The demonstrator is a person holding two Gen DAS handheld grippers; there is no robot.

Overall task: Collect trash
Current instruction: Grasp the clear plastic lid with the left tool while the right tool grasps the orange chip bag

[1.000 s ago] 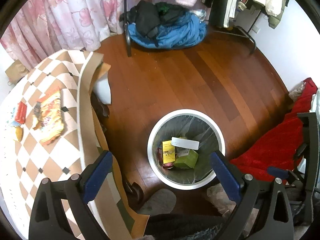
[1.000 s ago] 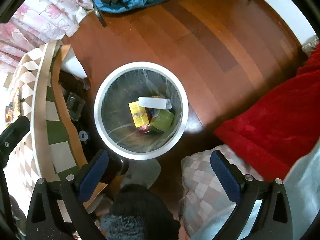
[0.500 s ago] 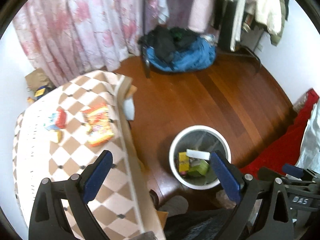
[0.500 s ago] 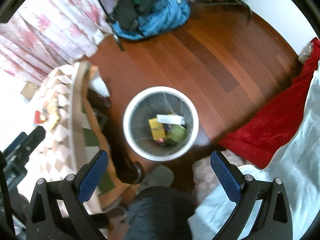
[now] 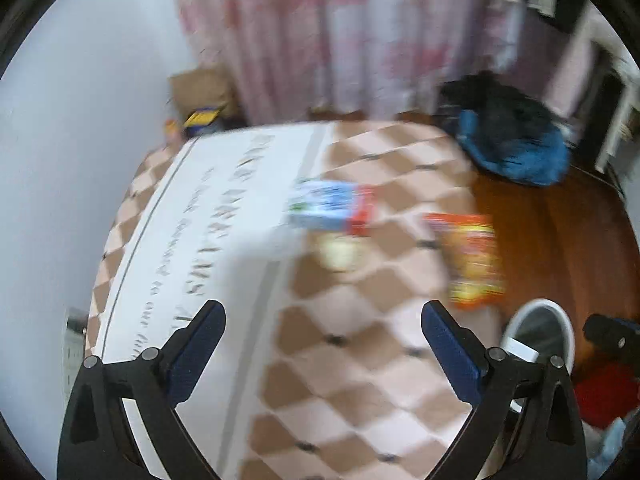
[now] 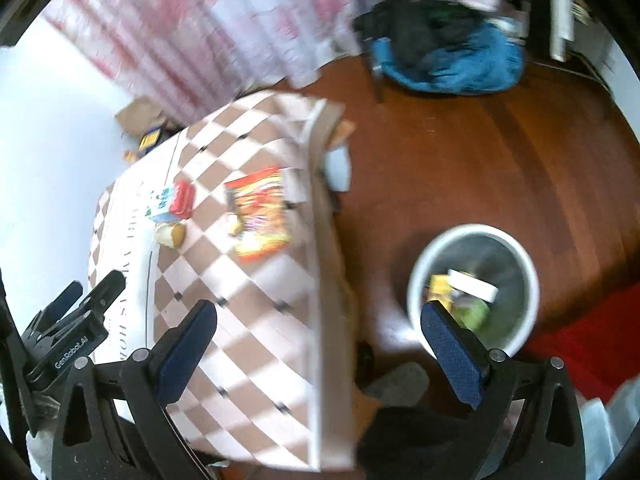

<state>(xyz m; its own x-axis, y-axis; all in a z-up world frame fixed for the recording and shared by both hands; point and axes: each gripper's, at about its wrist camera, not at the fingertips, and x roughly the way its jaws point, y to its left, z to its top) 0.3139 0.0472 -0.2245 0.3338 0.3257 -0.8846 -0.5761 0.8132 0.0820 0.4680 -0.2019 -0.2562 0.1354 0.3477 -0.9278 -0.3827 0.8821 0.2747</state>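
Left wrist view: table (image 5: 360,380) and snack packet (image 5: 474,264) blurred.

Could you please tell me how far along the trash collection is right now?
Partly done: the bin already holds several packages. Nothing is in hand; the left gripper and right gripper are open. Left: snack bag, carton and a small yellowish item on the table.

On the tabletop (image 6: 248,320) a carton (image 6: 170,200) lies toward the wall, with a small round item (image 6: 171,235) just in front of it. A snack packet (image 6: 258,216) lies to their right, near the tabletop's edge. The bin (image 6: 416,280) stands on the floor (image 6: 480,152) right of the tabletop, trash (image 6: 472,284) inside it. A heap of clothes (image 6: 448,56) lies on the floor beyond.
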